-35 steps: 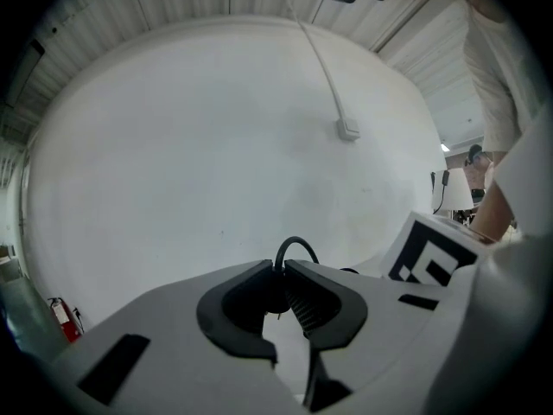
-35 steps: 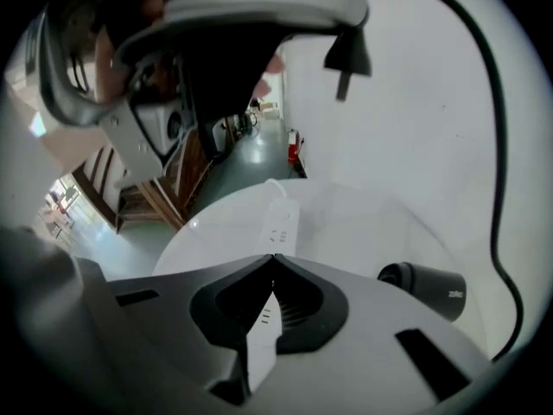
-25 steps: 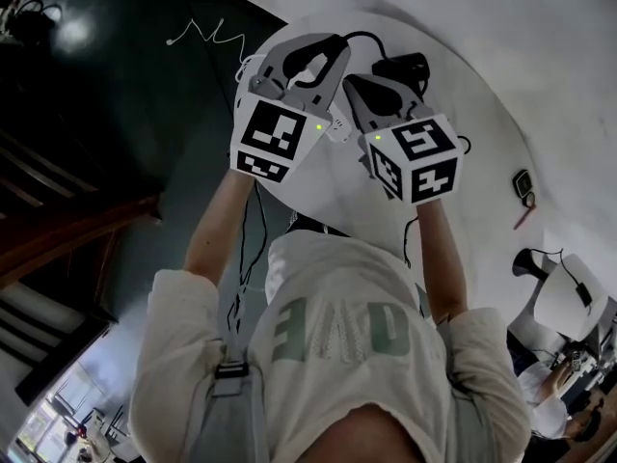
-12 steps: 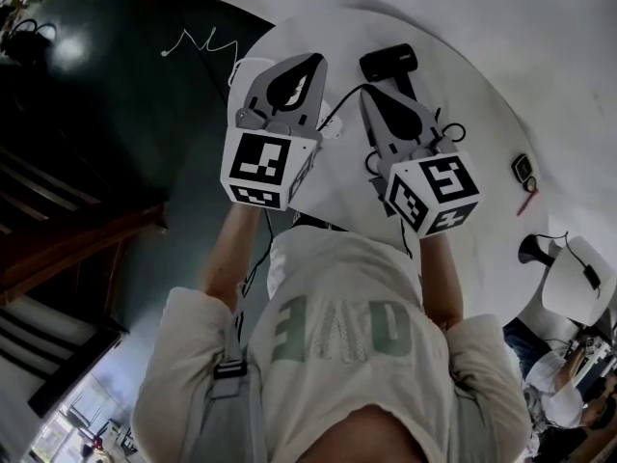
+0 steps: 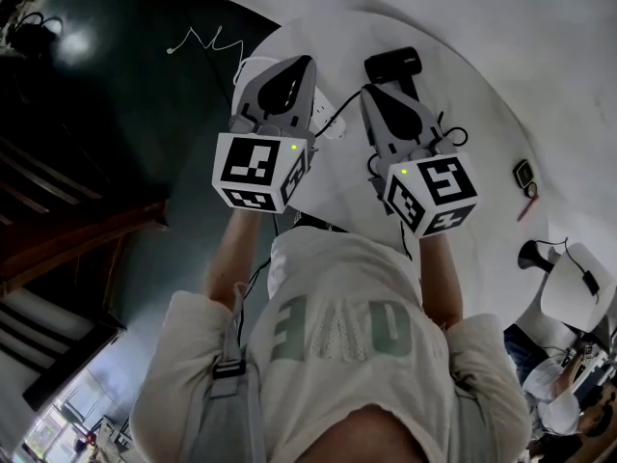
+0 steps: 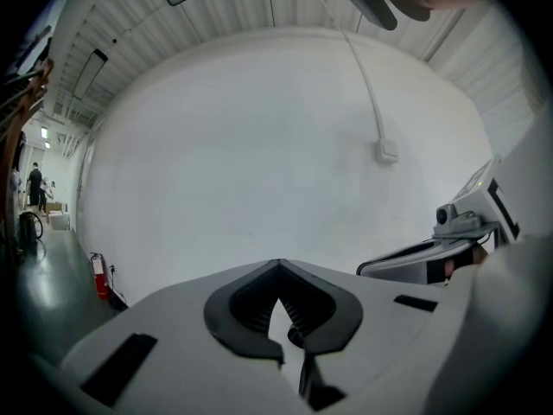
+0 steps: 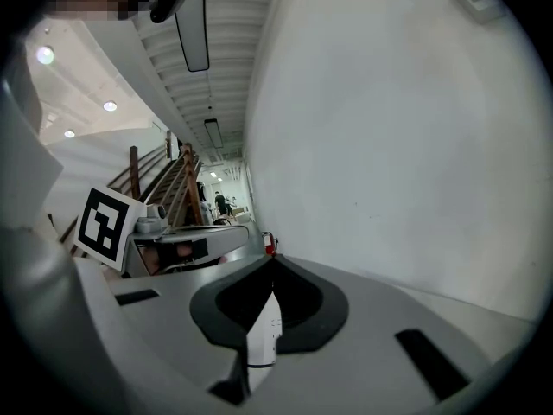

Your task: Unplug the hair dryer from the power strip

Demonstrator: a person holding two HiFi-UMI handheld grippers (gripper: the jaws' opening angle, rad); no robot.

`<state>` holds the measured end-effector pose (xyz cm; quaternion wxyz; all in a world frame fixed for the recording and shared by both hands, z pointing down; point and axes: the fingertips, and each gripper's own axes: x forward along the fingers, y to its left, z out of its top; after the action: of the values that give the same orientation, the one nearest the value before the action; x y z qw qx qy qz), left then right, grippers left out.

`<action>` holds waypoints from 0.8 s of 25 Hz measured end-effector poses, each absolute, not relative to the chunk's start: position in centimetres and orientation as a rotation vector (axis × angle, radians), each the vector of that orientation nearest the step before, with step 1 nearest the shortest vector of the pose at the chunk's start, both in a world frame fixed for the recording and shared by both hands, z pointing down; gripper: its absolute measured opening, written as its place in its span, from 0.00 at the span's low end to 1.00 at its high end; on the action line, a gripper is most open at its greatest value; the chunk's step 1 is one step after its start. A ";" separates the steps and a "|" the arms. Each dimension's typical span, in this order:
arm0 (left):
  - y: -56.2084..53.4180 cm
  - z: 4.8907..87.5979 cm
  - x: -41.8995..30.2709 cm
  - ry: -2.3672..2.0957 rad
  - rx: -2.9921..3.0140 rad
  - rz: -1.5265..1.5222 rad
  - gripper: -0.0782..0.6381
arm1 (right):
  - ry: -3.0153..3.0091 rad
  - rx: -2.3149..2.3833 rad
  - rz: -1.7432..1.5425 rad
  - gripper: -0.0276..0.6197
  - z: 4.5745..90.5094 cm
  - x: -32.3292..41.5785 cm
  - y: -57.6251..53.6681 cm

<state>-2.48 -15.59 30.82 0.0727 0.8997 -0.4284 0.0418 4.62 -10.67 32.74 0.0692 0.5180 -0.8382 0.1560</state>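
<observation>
A person in a pale printed T-shirt (image 5: 337,326) holds two grey two-jaw grippers side by side over a round white table (image 5: 477,104). The left gripper (image 5: 305,61) has its jaws pressed together at the tips; its own camera shows only a pale slit and a small dark shape in the hollow behind them, and what that shape is cannot be made out. The right gripper (image 5: 370,91), just beside it but not touching, also has its jaw tips together. In its own view a white plastic piece (image 7: 259,340) with fine print sits pinched in the slot between the jaws; whether it is the plug cannot be told.

The black hair dryer (image 5: 392,64) lies on the table toward its far edge, just beyond the right gripper. The white oblong power strip (image 5: 326,122) lies near the table's left edge, close against the left gripper's inner side. A thin black cord (image 5: 345,104) loops from the power strip toward the right gripper. Each gripper carries a cube with black-and-white square markers at its rear. A small dark gadget (image 5: 522,174) and a red pen (image 5: 525,208) rest near the table's right edge.
</observation>
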 end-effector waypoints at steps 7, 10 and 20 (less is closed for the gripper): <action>-15.6 29.6 -3.2 -1.343 2.683 0.095 0.12 | -2.538 1.641 0.398 0.07 30.8 5.1 -11.0; -15.3 28.3 -3.6 -1.374 2.672 0.088 0.12 | -2.525 1.736 0.288 0.07 28.4 5.5 -11.2; -11.4 19.8 -1.2 -1.460 2.816 -0.086 0.12 | -2.599 2.047 -0.199 0.07 16.9 8.5 -7.1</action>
<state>-1.17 -11.43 19.80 -0.0156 0.8873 -0.4601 -0.0271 8.51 -7.10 16.90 -0.0863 0.6152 -0.7813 -0.0598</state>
